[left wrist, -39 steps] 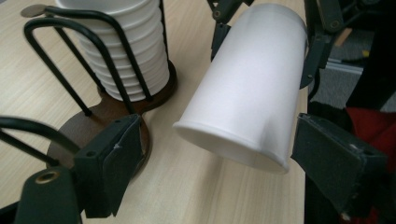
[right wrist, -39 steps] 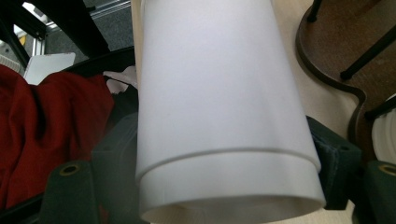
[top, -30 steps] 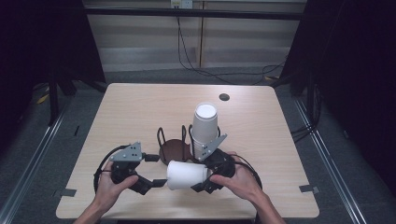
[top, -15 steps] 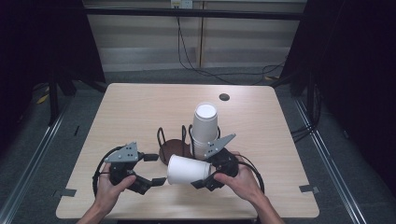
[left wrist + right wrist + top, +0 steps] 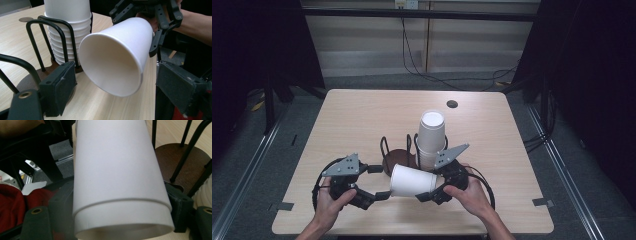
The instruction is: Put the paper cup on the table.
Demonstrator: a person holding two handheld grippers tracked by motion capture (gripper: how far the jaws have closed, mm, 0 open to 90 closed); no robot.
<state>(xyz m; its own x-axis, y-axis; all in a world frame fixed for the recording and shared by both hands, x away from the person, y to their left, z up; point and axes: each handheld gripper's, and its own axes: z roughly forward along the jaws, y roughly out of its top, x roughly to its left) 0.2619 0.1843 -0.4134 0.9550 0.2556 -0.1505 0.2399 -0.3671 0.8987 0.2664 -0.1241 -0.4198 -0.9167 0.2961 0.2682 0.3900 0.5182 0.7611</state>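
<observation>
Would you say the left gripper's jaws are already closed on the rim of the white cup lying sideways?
No: in the left gripper view the left gripper stands open, its jaws on either side of the white cup without touching it.

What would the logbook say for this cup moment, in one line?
right gripper: shut on white paper cup, held sideways | left gripper: open, fingers either side of cup mouth | cup stack: in wire holder
</observation>
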